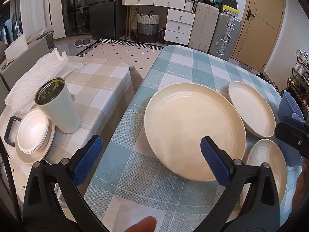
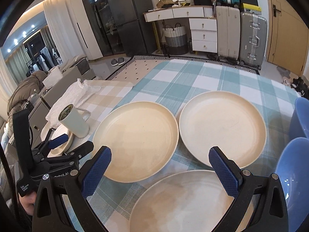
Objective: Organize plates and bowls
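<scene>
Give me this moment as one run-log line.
left hand-held gripper: open, empty, over blue-check table | right hand-held gripper: open, empty | three cream plates loose, unstacked | blue bowls right edge | plate stack on beige table

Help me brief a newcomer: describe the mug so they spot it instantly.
Look to the beige checked table left of the blue checked one. Near its front edge stands the pale green mug, upright beside a stack of cream plates. It is the only tall cylinder there, with a dark speckled inside.
</scene>
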`<state>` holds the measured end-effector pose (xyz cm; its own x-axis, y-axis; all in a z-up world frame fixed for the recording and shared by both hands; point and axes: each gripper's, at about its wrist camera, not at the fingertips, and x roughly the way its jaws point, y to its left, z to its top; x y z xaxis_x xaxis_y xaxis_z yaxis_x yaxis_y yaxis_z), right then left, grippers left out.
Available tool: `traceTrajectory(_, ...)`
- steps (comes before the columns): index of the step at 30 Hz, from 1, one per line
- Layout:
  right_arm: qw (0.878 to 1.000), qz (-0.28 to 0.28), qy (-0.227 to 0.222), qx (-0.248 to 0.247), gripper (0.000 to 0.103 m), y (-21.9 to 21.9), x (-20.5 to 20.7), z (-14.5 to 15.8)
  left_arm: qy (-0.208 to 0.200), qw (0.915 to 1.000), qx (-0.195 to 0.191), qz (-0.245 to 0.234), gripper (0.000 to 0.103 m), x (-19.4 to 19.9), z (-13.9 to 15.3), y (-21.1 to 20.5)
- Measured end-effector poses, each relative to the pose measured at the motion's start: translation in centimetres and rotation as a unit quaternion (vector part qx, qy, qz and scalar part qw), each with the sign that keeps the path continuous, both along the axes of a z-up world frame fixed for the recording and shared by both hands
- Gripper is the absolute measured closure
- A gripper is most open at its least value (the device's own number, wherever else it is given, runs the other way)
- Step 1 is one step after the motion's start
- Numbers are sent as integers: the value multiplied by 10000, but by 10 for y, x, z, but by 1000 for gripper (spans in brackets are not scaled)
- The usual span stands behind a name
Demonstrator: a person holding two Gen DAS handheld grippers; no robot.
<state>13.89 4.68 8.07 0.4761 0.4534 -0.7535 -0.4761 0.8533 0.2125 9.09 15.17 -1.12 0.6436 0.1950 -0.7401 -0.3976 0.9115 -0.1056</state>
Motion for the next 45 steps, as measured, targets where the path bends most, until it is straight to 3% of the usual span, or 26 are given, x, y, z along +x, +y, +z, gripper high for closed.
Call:
traceTrajectory(8,9990,-17,52,-435,0,16,9,-30,67,10000,-46,24,2,5,-15,11)
traceTrajectory(18,9987,69,309,-393,1,27,16,-50,169,9997,-141,92,2,15,-29,22)
traceTrajectory(23,9981,213,500,-280,15,34,17,-58,361,9990,-250,2,2,18,-41,27)
traceTrajectory(26,9978,252,576,-230,18,36,19,-62,397,9987,-322,2,3,20,-47,30)
traceTrajectory(31,9968,252,728,-199,22,39,23,-70,441,9983,-384,-76,13,21,-52,32)
traceTrajectory(43,9965,42,605,-571,63,38,30,-81,421,9979,-385,-308,43,21,-54,25)
traceTrajectory(45,9963,13,573,-635,68,37,30,-82,384,9976,-434,-366,55,21,-53,23)
